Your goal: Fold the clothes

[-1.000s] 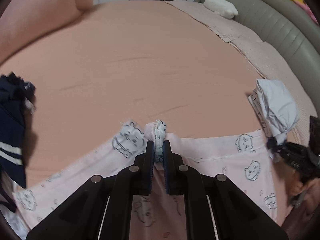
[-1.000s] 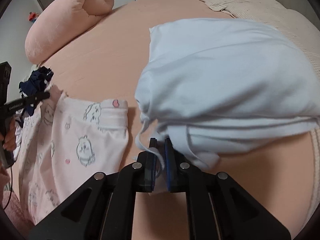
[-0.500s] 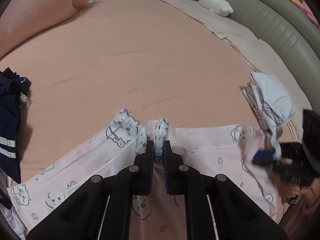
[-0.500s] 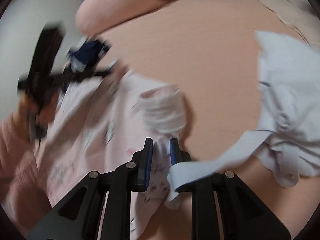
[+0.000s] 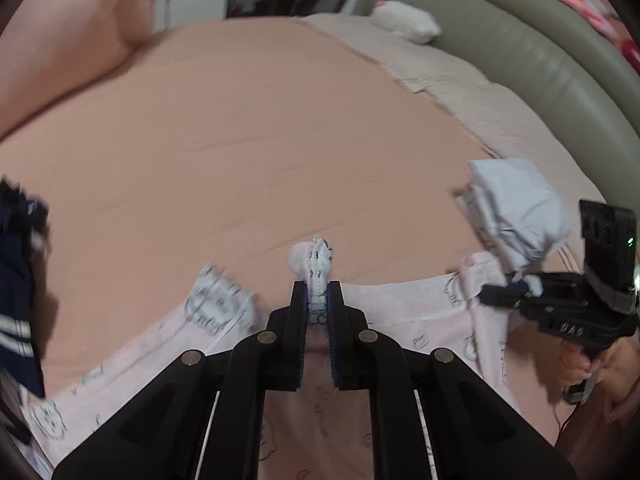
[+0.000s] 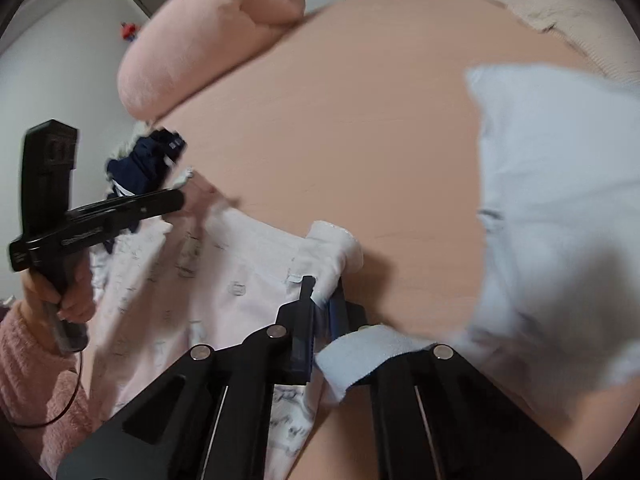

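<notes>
Both grippers pinch the pink garment (image 5: pixel 420 320): our left gripper (image 5: pixel 318 312) is clamped on a bunched bit of its far edge, and our right gripper (image 6: pixel 322 300) is closed on its rolled corner. It lies at the bed's (image 5: pixel 260 140) near edge, with bare sheet stretching beyond. Just right sits a pale blue garment (image 6: pixel 560 200), one strip draped over our right gripper; a navy garment (image 5: pixel 16 280) lies left.

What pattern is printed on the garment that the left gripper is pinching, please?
The pink garment carries small outlined cartoon animal faces on pale pink, clearest in the left wrist view.
</notes>
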